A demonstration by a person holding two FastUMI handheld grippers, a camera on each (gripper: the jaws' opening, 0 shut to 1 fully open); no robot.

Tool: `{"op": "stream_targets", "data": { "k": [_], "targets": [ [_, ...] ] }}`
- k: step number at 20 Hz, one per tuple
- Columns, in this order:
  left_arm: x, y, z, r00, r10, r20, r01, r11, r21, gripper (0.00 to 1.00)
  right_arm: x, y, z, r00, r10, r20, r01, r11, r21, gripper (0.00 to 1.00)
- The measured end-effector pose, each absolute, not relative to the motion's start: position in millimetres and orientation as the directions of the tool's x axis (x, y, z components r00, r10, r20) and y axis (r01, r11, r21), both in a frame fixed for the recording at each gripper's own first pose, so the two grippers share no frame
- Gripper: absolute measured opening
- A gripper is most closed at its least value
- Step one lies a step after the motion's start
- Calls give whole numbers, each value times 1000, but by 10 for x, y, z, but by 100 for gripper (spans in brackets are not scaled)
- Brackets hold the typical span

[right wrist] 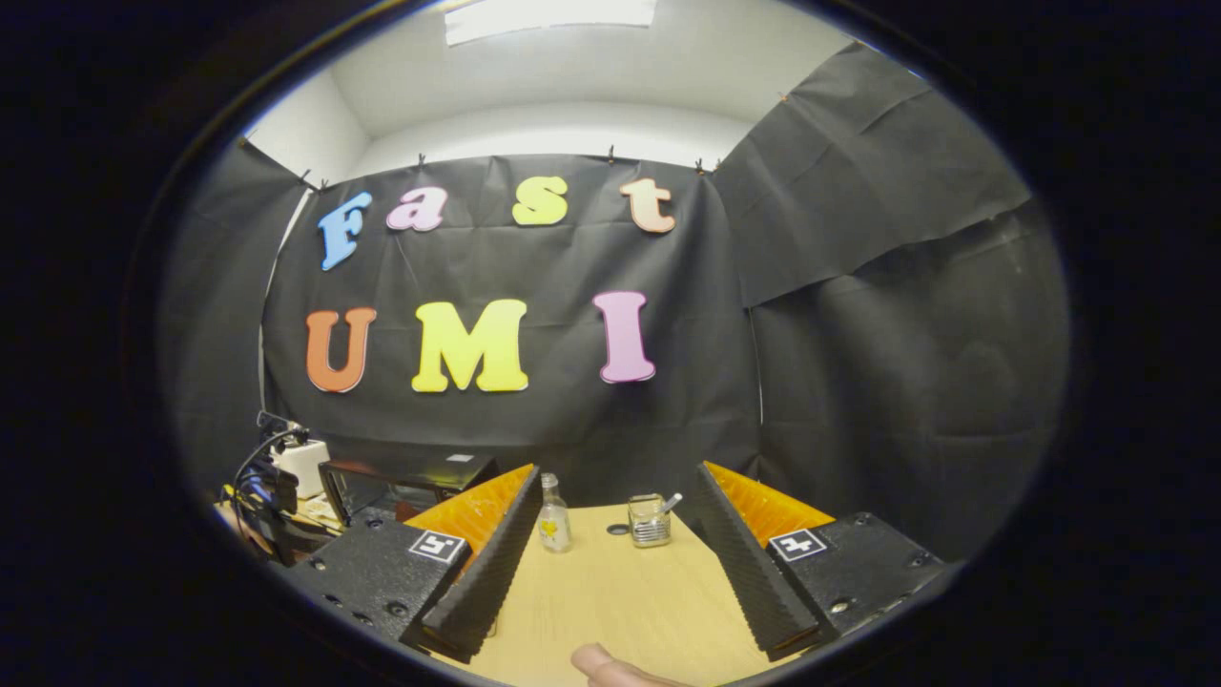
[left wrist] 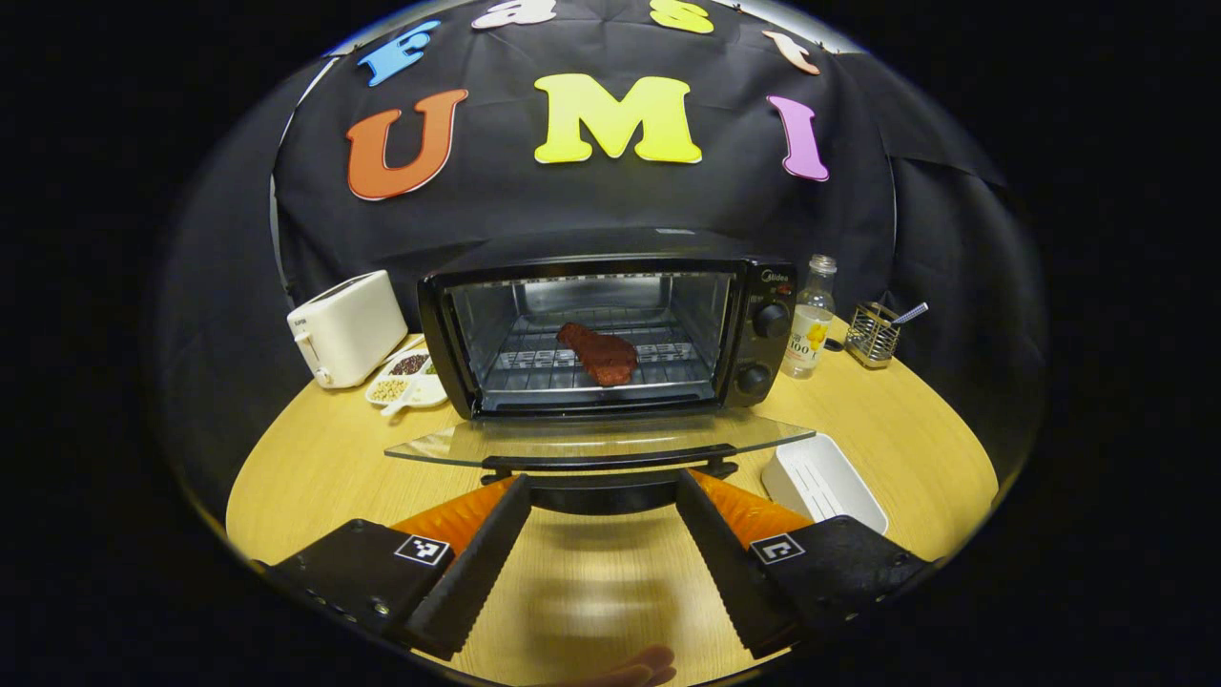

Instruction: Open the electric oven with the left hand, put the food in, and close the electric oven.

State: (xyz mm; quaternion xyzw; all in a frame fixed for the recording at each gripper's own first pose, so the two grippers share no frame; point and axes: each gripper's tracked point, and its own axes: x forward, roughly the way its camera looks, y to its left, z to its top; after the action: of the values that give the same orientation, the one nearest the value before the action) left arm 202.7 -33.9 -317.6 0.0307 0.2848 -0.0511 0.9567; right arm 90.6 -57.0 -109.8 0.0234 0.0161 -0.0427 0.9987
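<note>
Closing step pending: food (left wrist: pixel 598 353) on oven (left wrist: pixel 610 334) rack, door (left wrist: pixel 599 441) down. Left tool (left wrist: pixel 603 558) apart, probably just short of handle (left wrist: pixel 609 464); lift next. Right tool (right wrist: pixel 615 563) apart, idle.

One electric oven (left wrist: pixel 610 334) is being shown at twelve o'clock, with one piece of food (left wrist: pixel 598 352) inside. One toaster (left wrist: pixel 345 326) and one divided dish (left wrist: pixel 408 378) are being seen at ten o'clock, one bottle (left wrist: pixel 811 320), one wire holder (left wrist: pixel 871 335) and one white tray (left wrist: pixel 823 480) toward two to four o'clock.
</note>
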Motion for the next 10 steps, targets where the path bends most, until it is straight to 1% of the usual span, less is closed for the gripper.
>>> {"op": "stream_targets", "data": {
  "k": [1, 2, 7, 10],
  "targets": [
    [2062, -342, -3122, 841, -80, -536, 117, 992, 36, 98, 904, -571, -1094, 996, -86, -34, 88, 995, 45, 100],
    [2102, -348, -3066, 850, -80, -521, 118, 992, 40, 98, 898, -584, -1085, 995, -89, -35, 90, 995, 45, 96],
    [2317, -347, -2882, 874, -75, -480, 108, 993, 43, 98, 824, -620, -1065, 994, -103, -24, 104, 994, 44, 96],
    [2560, -314, -2733, 913, -52, -405, 87, 994, 68, 98, 804, -628, -1045, 994, -103, -23, 104, 994, 44, 96]
  ]
}}
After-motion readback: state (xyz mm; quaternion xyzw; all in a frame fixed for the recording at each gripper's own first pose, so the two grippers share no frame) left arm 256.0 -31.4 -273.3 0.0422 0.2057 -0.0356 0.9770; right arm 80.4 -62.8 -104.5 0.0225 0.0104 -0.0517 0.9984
